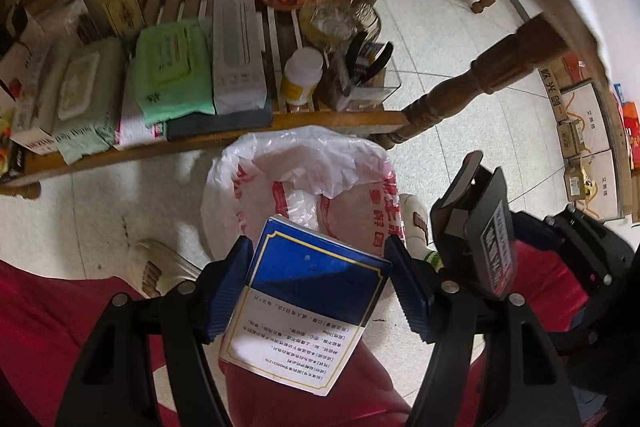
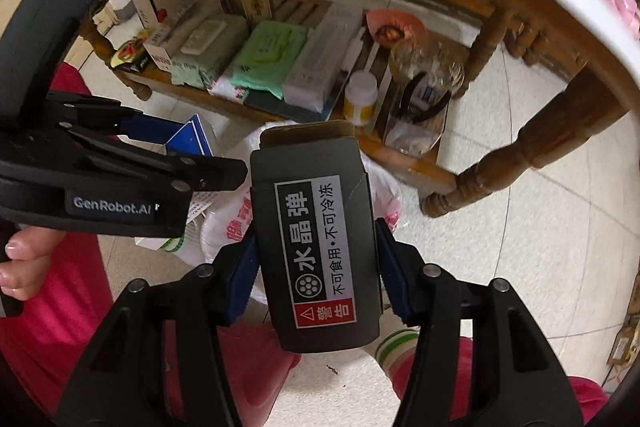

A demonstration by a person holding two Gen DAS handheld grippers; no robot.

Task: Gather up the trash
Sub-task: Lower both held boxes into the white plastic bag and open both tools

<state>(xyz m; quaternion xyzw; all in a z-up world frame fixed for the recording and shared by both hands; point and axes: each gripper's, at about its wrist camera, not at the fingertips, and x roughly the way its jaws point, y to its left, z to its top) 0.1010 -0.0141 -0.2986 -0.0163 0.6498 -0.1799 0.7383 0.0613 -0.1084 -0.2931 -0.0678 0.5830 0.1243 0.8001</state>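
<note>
While we clamp the blue-and-white box (image 1: 308,303) in our left gripper (image 1: 320,291), our right gripper (image 2: 316,267) grips the dark grey box (image 2: 316,247); both hang near the white plastic bag (image 1: 296,179) on the floor.

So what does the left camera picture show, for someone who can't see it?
The left claw grips a blue and white medicine box just above an open white plastic bag with red print on the tiled floor. Beside it, the right claw holds a black box. Behind is a wooden shelf crowded with wipes packs, boxes and a white bottle.
</note>
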